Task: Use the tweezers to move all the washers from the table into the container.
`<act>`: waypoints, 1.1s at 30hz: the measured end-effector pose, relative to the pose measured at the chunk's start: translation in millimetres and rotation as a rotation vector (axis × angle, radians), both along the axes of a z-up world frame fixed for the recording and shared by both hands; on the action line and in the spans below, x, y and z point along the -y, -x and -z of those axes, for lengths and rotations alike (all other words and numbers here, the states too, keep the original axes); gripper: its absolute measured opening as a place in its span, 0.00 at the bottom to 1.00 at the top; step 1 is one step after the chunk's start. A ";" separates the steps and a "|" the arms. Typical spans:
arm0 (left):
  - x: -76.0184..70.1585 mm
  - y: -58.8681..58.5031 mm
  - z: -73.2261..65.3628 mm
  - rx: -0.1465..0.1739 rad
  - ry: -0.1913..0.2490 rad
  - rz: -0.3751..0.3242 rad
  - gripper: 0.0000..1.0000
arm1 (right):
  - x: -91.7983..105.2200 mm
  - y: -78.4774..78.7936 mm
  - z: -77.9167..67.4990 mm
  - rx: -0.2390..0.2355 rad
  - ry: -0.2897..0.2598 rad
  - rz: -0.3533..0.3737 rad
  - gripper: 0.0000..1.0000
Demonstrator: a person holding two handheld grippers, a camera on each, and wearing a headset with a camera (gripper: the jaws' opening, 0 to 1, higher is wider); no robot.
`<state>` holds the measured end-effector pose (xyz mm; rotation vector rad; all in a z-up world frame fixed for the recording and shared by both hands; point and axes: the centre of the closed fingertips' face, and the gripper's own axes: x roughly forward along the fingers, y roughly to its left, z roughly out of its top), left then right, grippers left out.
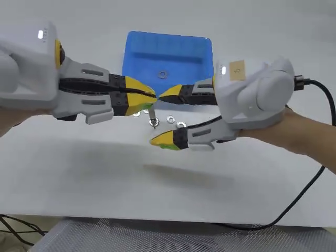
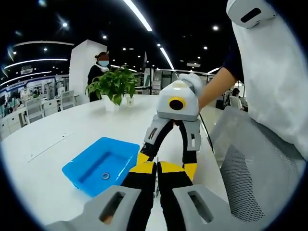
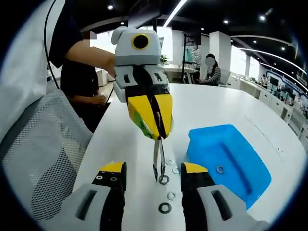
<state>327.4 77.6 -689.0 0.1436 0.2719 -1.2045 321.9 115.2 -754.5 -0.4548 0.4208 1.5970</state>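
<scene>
My left gripper (image 1: 154, 97) is shut on thin metal tweezers (image 1: 153, 113) that hang point-down. In the right gripper view the tweezers (image 3: 157, 159) have their tips touching a washer (image 3: 164, 180) that lies on the white table. Several more washers (image 3: 172, 196) lie around it, and others (image 1: 176, 122) show just right of the tweezers. My right gripper (image 1: 156, 117) faces the left one with its jaws open on either side of the tweezers, holding nothing. The blue container (image 1: 168, 52) stands just behind with one washer (image 1: 162, 74) in it.
The white table (image 1: 105, 168) stretches wide in front of the grippers. A black cable (image 1: 310, 178) trails from the right gripper over the table's front edge. A mesh chair (image 3: 43, 159) stands near the table, and a potted plant (image 2: 113, 86) sits far across it.
</scene>
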 end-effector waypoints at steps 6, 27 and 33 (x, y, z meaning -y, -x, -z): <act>-2.3 1.3 0.9 -0.003 -0.003 0.002 0.05 | -4.2 0.3 7.3 0.009 0.036 -0.063 0.26; -4.1 1.9 3.9 -0.001 -0.021 0.018 0.05 | -6.2 1.3 14.7 0.082 0.094 -0.169 0.10; -4.4 2.2 4.0 -0.019 -0.013 -0.006 0.06 | -6.2 0.6 14.7 0.090 0.095 -0.164 0.09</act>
